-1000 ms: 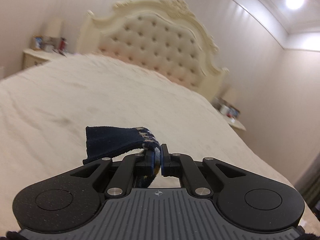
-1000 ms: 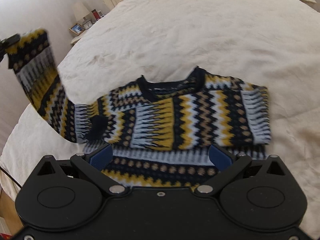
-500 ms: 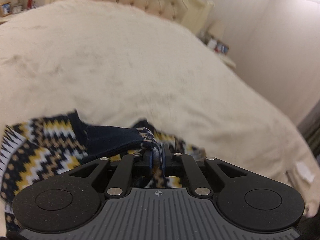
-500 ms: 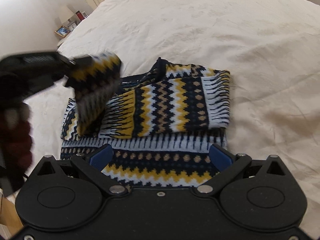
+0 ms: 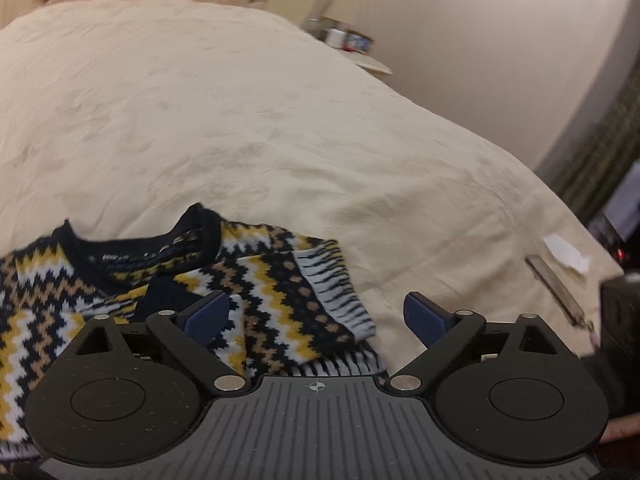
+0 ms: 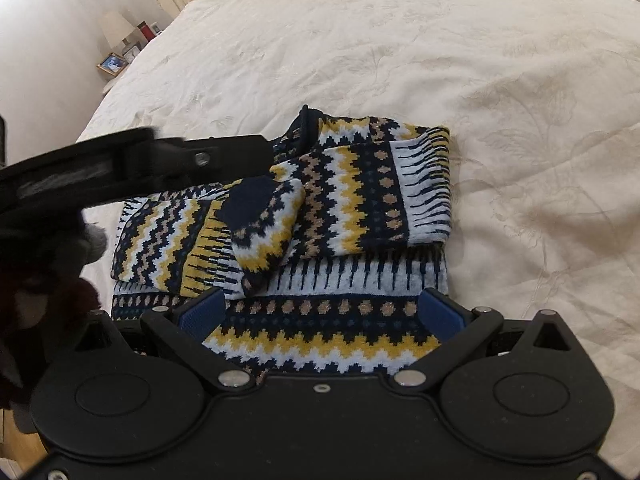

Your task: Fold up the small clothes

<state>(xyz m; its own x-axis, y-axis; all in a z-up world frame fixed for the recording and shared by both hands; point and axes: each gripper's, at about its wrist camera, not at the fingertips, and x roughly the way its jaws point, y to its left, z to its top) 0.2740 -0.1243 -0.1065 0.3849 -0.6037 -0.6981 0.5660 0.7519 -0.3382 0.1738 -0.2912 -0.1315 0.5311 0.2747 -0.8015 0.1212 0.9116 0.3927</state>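
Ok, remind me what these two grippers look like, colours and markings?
Both are matte black. Each has two round side housings, scissor-style linkage arms with silver pivot pins, and blue finger pads. The left gripper has a grey ribbed centre plate marked with a small crosshair. The right gripper has a plain black plate with one silver screw. No cables show.

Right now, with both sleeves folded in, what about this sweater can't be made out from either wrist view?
- Sweater hem: cut off behind the right gripper body, right wrist view.
- Its left edge: hidden by the blurred left gripper crossing the right wrist view.
- Neck label: text too small and blurred, left wrist view.
- Nightstand items: motion-blurred, left wrist view.
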